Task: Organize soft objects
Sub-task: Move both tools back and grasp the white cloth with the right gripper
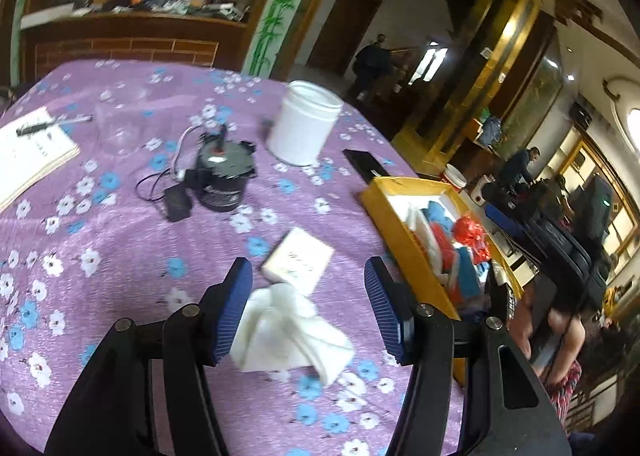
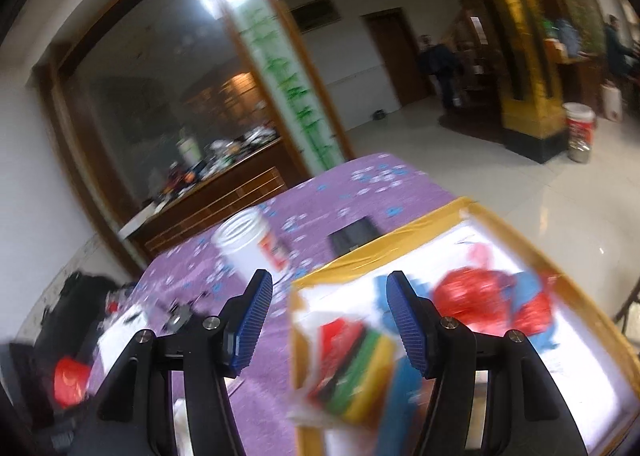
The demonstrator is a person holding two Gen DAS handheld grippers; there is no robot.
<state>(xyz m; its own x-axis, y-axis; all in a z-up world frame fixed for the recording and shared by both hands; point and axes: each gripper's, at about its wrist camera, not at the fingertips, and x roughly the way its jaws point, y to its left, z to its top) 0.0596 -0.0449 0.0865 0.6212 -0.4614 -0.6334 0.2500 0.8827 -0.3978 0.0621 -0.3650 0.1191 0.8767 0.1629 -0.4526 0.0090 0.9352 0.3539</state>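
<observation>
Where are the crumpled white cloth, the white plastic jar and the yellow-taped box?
crumpled white cloth [image 1: 290,332], left wrist view, its middle folds.
white plastic jar [image 1: 305,123], left wrist view, its side wall.
yellow-taped box [image 1: 390,215], left wrist view, its near wall.

Notebook [image 1: 34,151] cut off at left edge. Yellow box [image 2: 400,244] smeared by motion blur, near corner off-frame; striped bundle [image 2: 356,372] inside unreadable, contents [image 1: 452,244] jumbled.

Left wrist view: looks forward and down along the left claw [image 1: 308,308], close above the purple floral desk [image 1: 120,256]. Right wrist view: sits higher along the right claw [image 2: 330,320], tilted and blurred, facing the yellow box [image 2: 400,244]. Both views share the box, the white jar [image 1: 304,121] and the far doorway.
</observation>
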